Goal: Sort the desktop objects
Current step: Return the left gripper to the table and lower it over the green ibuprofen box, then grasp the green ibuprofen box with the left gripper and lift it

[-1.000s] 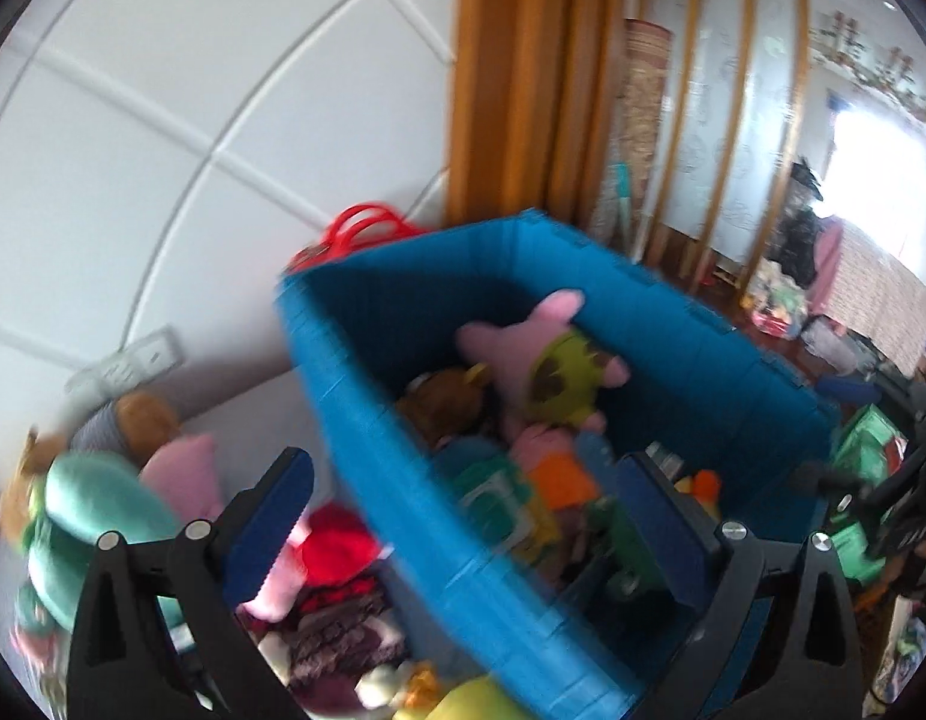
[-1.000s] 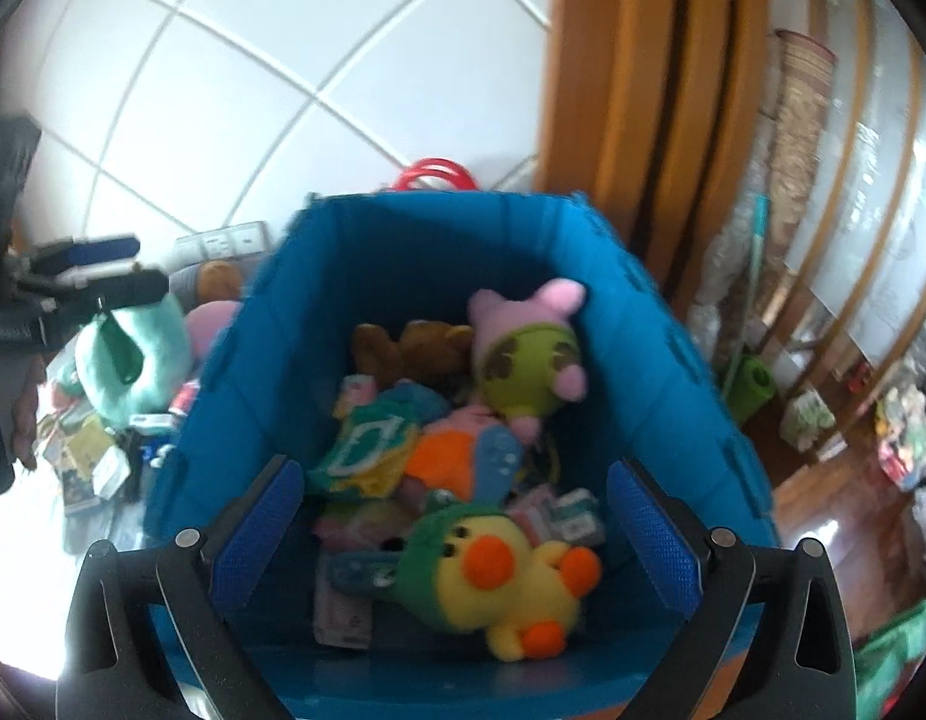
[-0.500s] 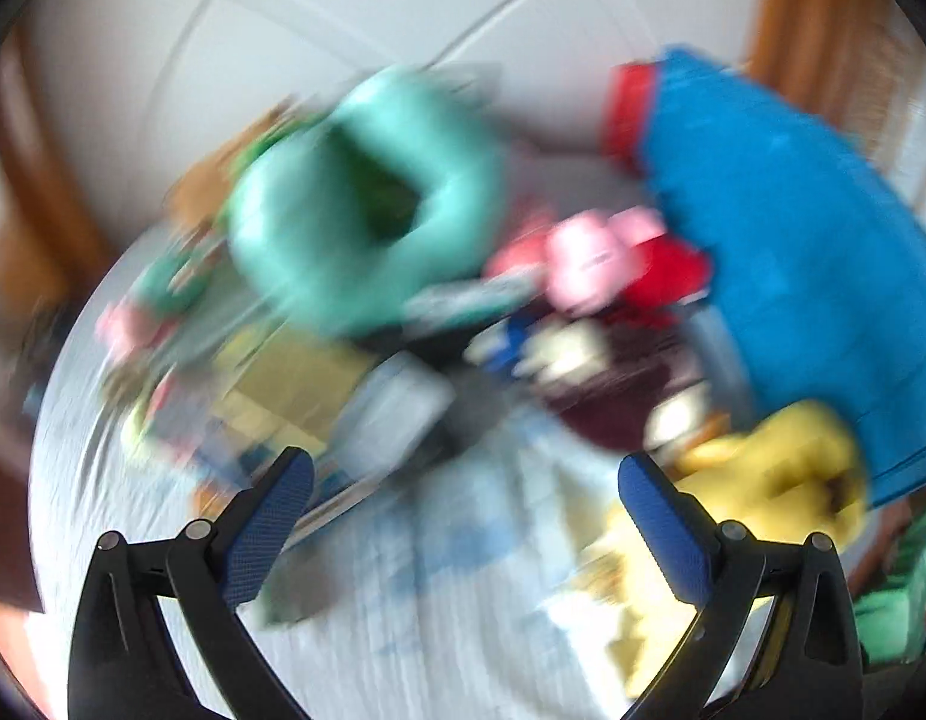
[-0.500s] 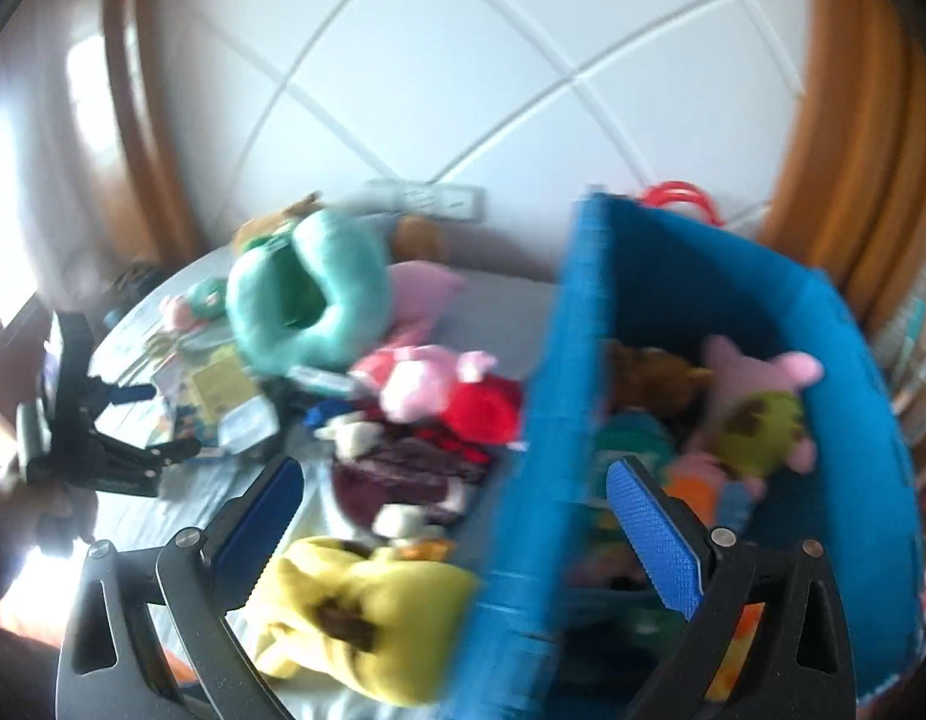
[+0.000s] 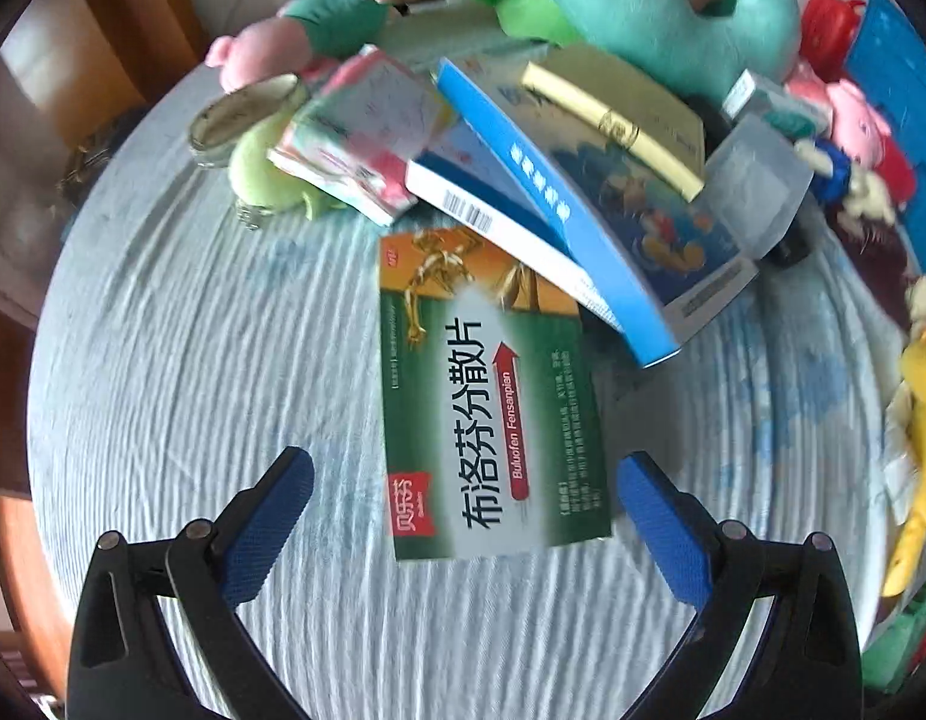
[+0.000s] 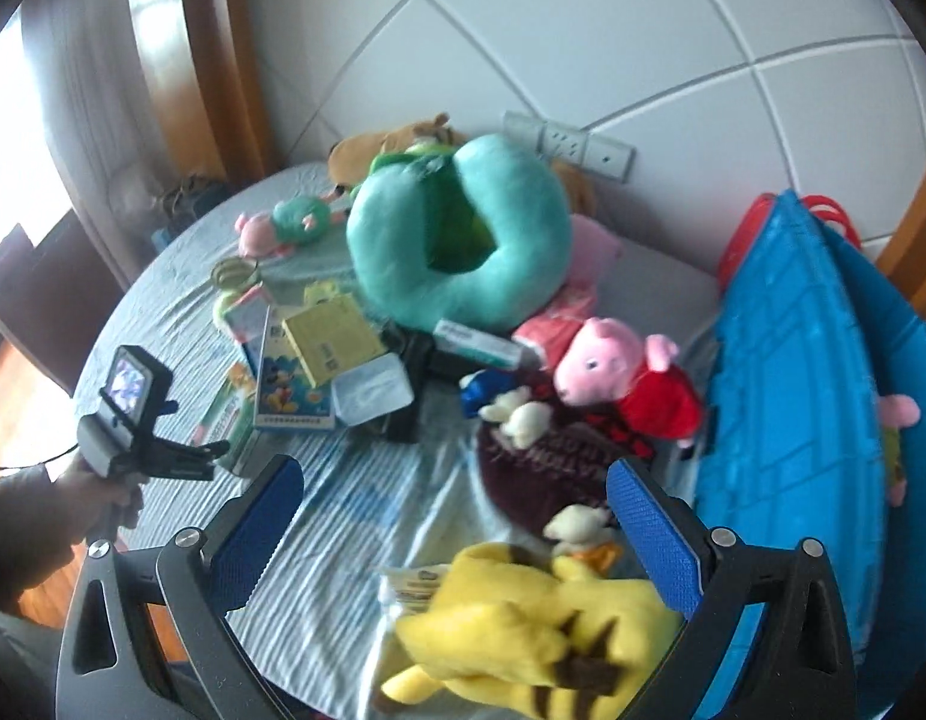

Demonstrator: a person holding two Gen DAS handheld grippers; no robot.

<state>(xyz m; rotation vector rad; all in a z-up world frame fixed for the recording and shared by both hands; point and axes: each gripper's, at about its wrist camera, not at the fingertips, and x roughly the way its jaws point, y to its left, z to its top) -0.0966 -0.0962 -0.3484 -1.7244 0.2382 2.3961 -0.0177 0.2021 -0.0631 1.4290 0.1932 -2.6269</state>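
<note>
My left gripper (image 5: 463, 516) is open just above the table, with its fingers on either side of the near end of a green medicine box (image 5: 487, 390) that lies flat. Behind the box are stacked blue books (image 5: 583, 204) and a yellow booklet (image 5: 619, 114). My right gripper (image 6: 451, 531) is open and empty above a yellow plush (image 6: 523, 630) at the table's front. A pink pig plush in red (image 6: 619, 378) lies by the blue storage bin (image 6: 811, 390) on the right. The left gripper also shows in the right wrist view (image 6: 181, 456).
A teal neck pillow (image 6: 463, 240) stands at the back of the round table. A small pig plush (image 6: 283, 222), a glass jar (image 5: 241, 114), a clear plastic box (image 6: 373, 390) and a dark red plush (image 6: 541, 468) lie around. Striped cloth (image 5: 193, 360) covers the table.
Both grippers have swung left, away from the blue bin and toward the table. The left one dropped low over the green medicine box; the right one now looks over the yellow plush.
</note>
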